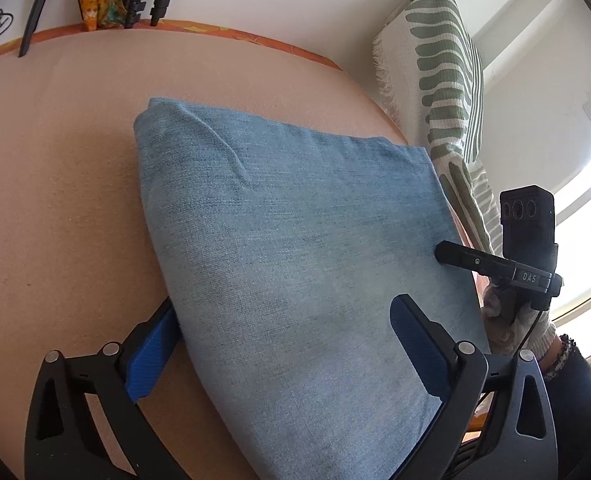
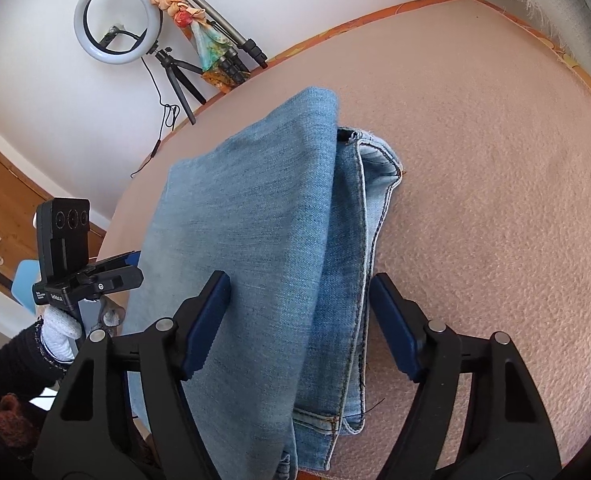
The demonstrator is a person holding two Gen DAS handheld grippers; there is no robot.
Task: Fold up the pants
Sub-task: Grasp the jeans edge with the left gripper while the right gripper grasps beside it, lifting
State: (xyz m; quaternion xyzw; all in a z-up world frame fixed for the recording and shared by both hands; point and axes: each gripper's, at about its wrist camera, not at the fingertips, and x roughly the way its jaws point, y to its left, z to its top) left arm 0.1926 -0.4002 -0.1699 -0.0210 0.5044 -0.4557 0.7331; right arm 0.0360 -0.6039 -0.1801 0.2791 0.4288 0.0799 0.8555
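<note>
Pants (image 1: pixel 295 240) folded in a light-blue denim stack on the pink table cover (image 1: pixel 55 200), near edge. Left gripper (image 1: pixel 283 348) jaws wide apart, straddling the stack's left side. Right gripper (image 2: pixel 299 320) jaws apart over the right side, pads not pressing.

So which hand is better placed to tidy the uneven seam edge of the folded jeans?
Probably the right gripper: its open fingers straddle the jeans' stepped seam edge. The left gripper faces only smooth denim.

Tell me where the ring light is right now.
In the right wrist view, the ring light stands at the upper left against the white wall, beside the scarf-wrapped tripod, beyond the table's far edge.
</note>
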